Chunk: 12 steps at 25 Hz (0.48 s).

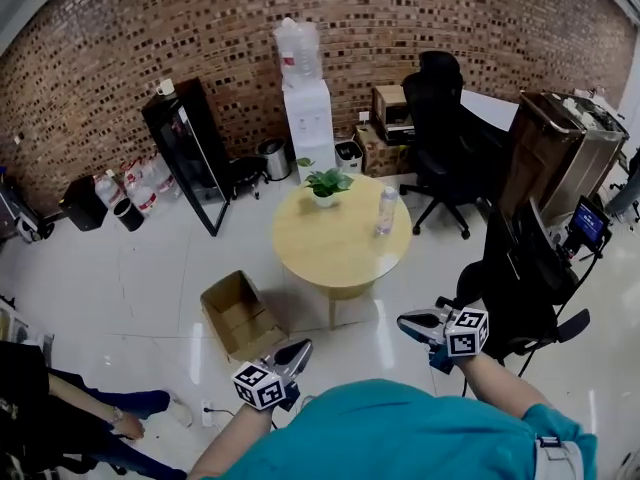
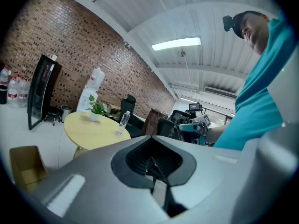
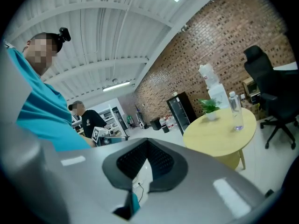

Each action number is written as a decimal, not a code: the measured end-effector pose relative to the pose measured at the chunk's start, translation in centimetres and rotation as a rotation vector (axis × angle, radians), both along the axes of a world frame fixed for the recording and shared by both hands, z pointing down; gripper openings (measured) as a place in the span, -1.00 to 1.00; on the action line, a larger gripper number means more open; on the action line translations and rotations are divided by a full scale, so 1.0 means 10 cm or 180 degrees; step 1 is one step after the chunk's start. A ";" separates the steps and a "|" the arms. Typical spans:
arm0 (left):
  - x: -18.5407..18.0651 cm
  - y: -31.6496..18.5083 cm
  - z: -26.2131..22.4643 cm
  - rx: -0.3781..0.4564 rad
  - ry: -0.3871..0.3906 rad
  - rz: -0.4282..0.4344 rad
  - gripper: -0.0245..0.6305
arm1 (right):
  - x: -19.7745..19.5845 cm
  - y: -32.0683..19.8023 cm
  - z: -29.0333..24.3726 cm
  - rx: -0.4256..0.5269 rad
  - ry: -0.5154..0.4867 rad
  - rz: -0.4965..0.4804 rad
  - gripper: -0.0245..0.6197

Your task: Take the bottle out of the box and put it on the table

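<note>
A clear plastic bottle stands upright on the round yellow table, near its right rim. It also shows in the left gripper view as bottle and in the right gripper view as bottle. The open cardboard box sits on the floor at the table's left front, with nothing visible inside. My left gripper is shut and empty, held close to my body above the floor by the box. My right gripper is also shut and empty, in front of the table's right side. Both are well away from the bottle.
A small potted plant stands at the table's far edge. Black office chairs are to the right, with a water dispenser and a black cabinet against the brick wall. A seated person's legs are at lower left.
</note>
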<state>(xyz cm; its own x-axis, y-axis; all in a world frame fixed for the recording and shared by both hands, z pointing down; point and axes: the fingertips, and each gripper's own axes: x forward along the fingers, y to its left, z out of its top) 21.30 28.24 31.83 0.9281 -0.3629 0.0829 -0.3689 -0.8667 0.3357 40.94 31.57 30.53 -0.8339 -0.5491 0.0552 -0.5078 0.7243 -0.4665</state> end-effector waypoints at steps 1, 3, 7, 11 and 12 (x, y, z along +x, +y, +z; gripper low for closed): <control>0.09 0.08 -0.01 -0.0020 0.0008 -0.0031 -0.93 | 0.10 0.08 0.02 -0.0006 -0.0007 -0.0006 -0.92; 0.18 0.28 -0.08 -0.0031 -0.0006 -0.0059 -0.93 | 0.18 0.25 0.00 -0.0041 -0.0040 -0.0026 -0.92; 0.21 0.54 -0.29 0.0061 -0.0068 -0.0035 -0.93 | 0.17 0.43 -0.16 0.0026 -0.0046 -0.0058 -0.92; 0.11 0.57 -0.38 0.0125 -0.0057 -0.0038 -0.93 | 0.11 0.44 -0.32 0.0271 0.0106 0.0017 -0.92; 0.08 0.57 -0.41 0.0143 -0.0046 -0.0035 -0.93 | 0.09 0.44 -0.36 0.0324 0.0144 0.0053 -0.92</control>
